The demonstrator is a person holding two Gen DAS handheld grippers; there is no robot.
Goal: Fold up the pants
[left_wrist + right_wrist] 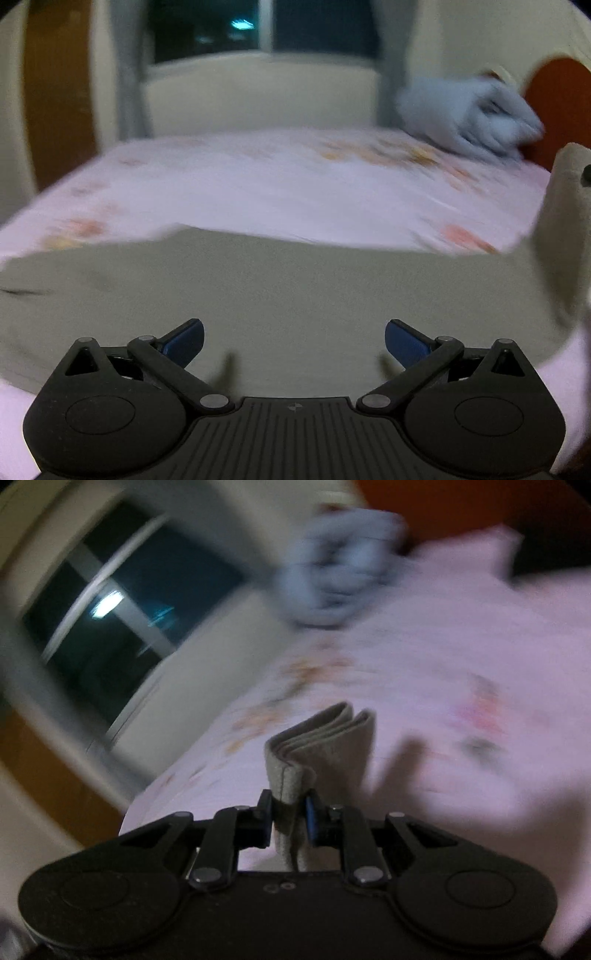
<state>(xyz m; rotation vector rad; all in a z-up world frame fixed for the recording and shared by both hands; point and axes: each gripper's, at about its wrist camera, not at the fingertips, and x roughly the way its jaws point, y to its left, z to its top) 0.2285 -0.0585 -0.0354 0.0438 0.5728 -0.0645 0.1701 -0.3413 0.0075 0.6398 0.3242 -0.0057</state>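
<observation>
Grey-beige pants (280, 295) lie spread flat across the near part of the bed in the left wrist view. One end of them rises off the bed at the right edge. My left gripper (294, 341) hovers over the flat cloth, open, with nothing between its blue pads. In the right wrist view my right gripper (290, 812) is shut on a bunched, folded edge of the pants (321, 734), which sticks up past the fingertips in several layers. That view is tilted and blurred.
A pink flowered bedsheet (295, 184) covers the bed. A pale blue crumpled blanket (469, 114) lies at the far right corner by an orange headboard (557, 107). A dark window (258, 29) and a cream wall stand behind the bed.
</observation>
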